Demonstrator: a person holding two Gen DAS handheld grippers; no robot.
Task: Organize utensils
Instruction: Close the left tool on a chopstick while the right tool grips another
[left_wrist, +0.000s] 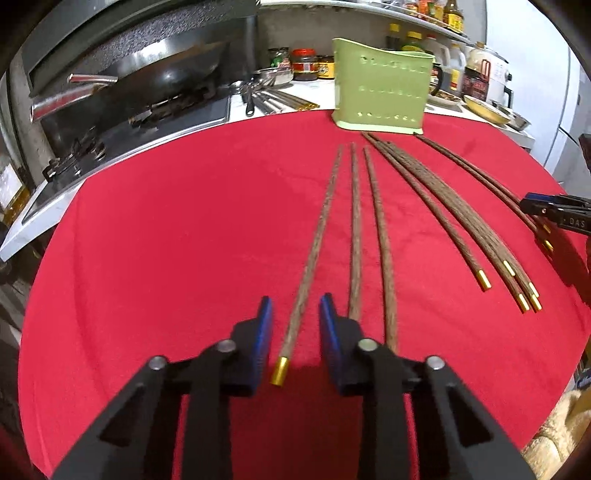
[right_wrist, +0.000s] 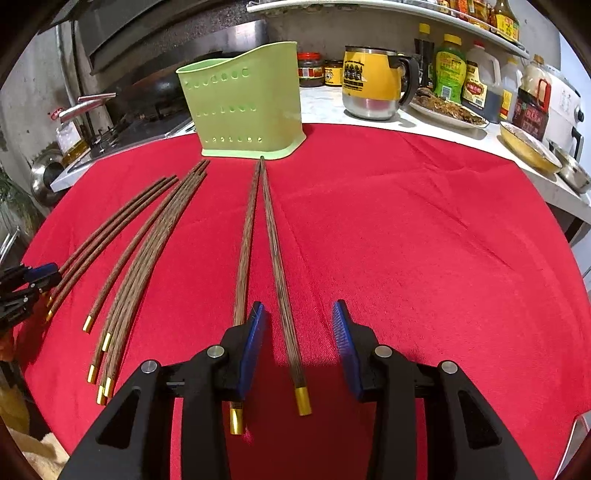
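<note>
Several wooden chopsticks with gold caps lie on a red cloth (left_wrist: 166, 221) in front of an upright green holder (left_wrist: 380, 92). My left gripper (left_wrist: 295, 301) is open and straddles the leftmost chopstick (left_wrist: 308, 273), with a gap at each pad. Two more chopsticks (left_wrist: 378, 236) lie just to its right, partly under the right finger. My right gripper (right_wrist: 298, 304) is open around one chopstick (right_wrist: 282, 280). A second chopstick (right_wrist: 246, 240) runs under its left finger. A loose bundle (right_wrist: 147, 251) lies between the two grippers. The green holder (right_wrist: 247, 110) stands beyond.
A wok (left_wrist: 147, 81) sits on a stove at the left. A yellow mug (right_wrist: 369, 88), bottles (right_wrist: 448, 70), jars and dishes (right_wrist: 528, 147) crowd the white counter behind the cloth. The right gripper's tip (left_wrist: 554, 212) shows at the right edge of the left view.
</note>
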